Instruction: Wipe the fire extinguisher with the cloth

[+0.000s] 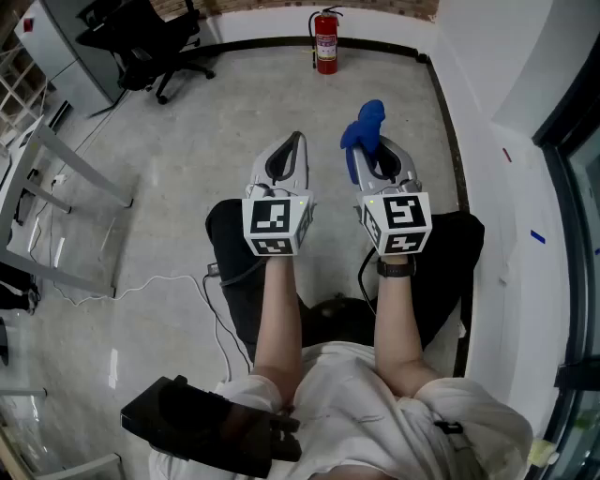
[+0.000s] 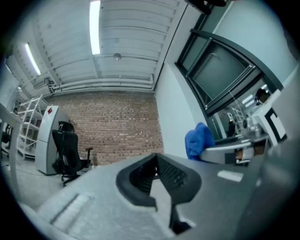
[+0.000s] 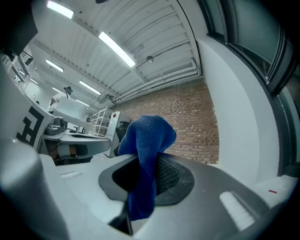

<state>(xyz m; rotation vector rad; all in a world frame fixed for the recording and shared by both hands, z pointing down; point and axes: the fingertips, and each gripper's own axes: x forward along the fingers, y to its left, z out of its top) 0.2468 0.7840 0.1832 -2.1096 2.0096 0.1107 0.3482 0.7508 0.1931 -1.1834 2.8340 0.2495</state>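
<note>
Head view: the red fire extinguisher (image 1: 325,42) stands on the floor by the far wall, well ahead of the left hand-held gripper (image 1: 296,141) and the right hand-held gripper (image 1: 378,155); wiping looks not yet begun.

Left gripper view: its jaws are clenched on nothing, apparently kept spare.

Right gripper view: its jaws pinch the blue cloth (image 3: 147,140), which bunches above the tips, ready for wiping.

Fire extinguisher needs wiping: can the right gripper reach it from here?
Probably not yet. The right gripper, shut on the cloth, is far from the fire extinguisher by the back wall; only floor lies between, so nothing blocks walking closer.
</note>
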